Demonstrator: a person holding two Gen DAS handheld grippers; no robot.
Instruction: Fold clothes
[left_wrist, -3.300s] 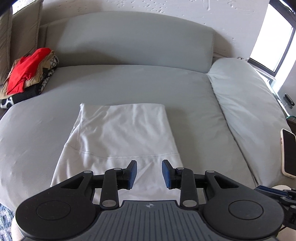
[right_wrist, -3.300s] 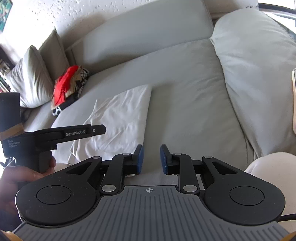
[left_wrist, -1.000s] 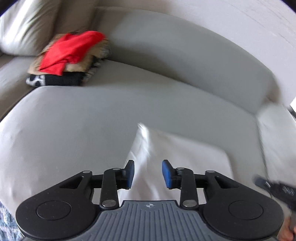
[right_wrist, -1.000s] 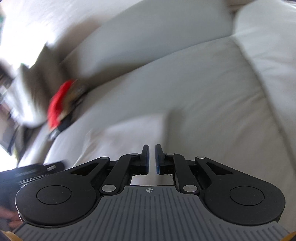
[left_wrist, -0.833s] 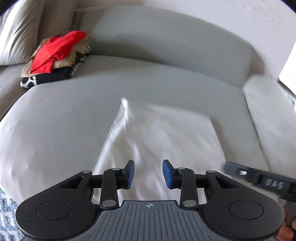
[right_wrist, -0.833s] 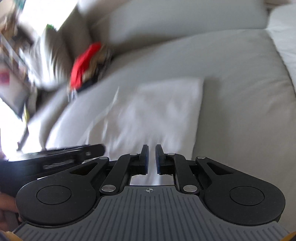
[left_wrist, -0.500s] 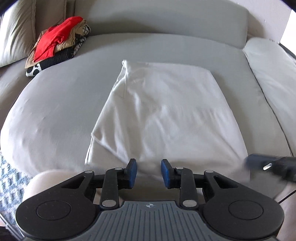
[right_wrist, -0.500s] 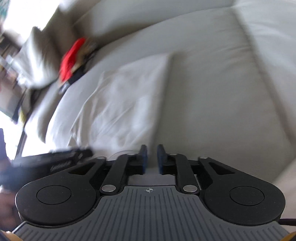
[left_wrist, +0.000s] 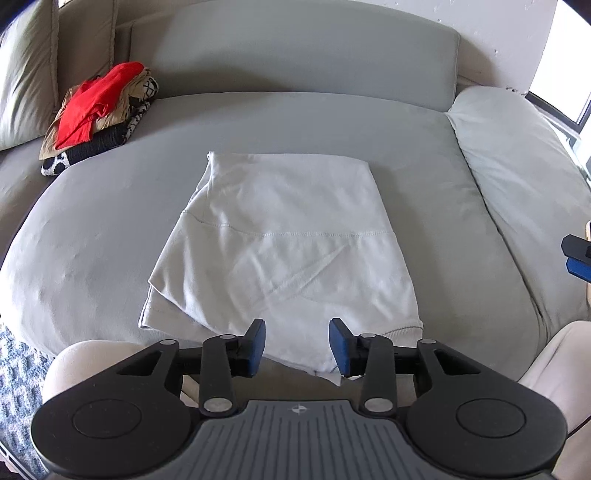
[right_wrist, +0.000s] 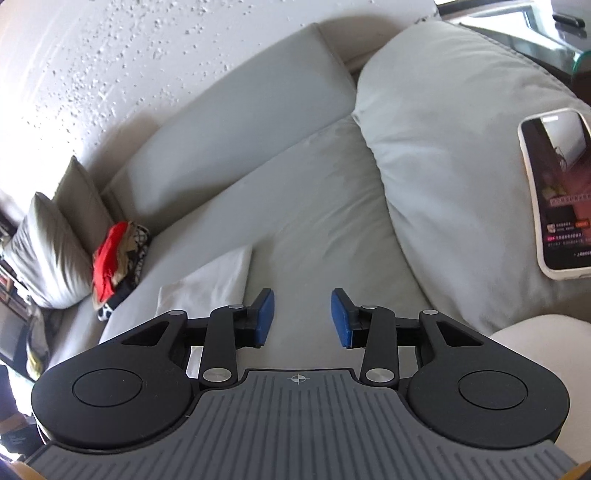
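A folded white garment lies flat on the grey sofa seat, filling the middle of the left wrist view, its near hem at the seat's front edge. The left gripper hangs over that near hem with its blue-padded fingers parted and opening; the cloth shows in the gap between them, but the pads do not press on it. In the right wrist view the right gripper is over bare seat cushion beside the garment, of which only a far corner shows at lower left of centre; its fingers are opening too, with nothing between them. A stack of folded clothes topped by a red piece sits at the upper left of the left view, against the sofa back and next to a pale cushion; in the right view the same stack appears small at the left. Only the right view shows a phone with a lit screen lying on the big padded cushion at the right edge. Only the left view shows the whole garment, a patterned blue rug at lower left, and the blue tips of the other gripper at the right edge.
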